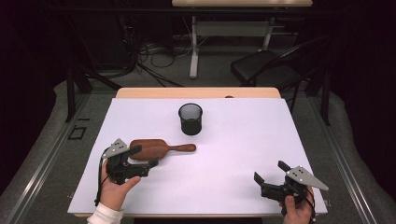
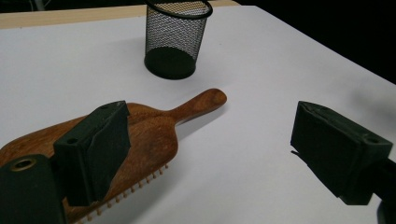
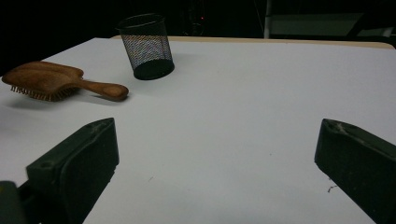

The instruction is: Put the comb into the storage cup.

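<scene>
One wooden hairbrush (image 1: 159, 149), one mesh cup (image 1: 190, 118), two open hand-held grippers.

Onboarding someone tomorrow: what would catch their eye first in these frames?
The wooden hairbrush lies bristles-down left of centre on the white table, with the open left gripper at its head. Behind it stands a black mesh cup. The right gripper sits open near the front right corner.

One wooden hairbrush (image 1: 156, 149), one mesh cup (image 1: 190, 118), two tools.

hairbrush (image 1: 159, 149) on table (image 1: 233, 182), left | mesh cup (image 1: 190, 119) behind it, apart
</scene>
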`<state>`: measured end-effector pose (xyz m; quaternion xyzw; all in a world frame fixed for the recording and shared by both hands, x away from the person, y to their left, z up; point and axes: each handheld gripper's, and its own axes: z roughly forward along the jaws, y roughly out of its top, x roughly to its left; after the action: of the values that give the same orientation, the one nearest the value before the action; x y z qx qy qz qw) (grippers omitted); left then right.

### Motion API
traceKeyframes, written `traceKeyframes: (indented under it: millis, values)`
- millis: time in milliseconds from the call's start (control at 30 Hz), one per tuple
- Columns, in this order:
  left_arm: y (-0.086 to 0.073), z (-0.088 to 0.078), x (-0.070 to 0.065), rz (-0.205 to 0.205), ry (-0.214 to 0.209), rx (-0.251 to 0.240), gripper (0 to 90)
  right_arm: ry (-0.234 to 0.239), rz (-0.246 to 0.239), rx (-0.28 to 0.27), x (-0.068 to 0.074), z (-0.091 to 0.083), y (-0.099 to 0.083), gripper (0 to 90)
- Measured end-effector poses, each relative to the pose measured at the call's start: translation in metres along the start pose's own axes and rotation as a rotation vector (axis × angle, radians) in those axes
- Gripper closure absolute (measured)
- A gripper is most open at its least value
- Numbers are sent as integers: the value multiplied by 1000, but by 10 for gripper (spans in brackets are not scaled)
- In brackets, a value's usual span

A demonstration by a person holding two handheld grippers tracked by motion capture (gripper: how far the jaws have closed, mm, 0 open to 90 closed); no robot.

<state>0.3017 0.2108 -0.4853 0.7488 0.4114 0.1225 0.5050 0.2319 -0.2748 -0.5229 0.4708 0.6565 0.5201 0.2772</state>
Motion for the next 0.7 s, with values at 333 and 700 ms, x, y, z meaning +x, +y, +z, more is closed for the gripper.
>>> traceKeyframes:
  millis: [333, 700]
  values:
    - [15, 15, -7, 5, -22, 13, 230, 2, -3, 3, 0, 0, 0, 0]
    - [29, 34, -18, 28, -18, 40, 396, 7, -3, 7, -1, 1, 0, 0]
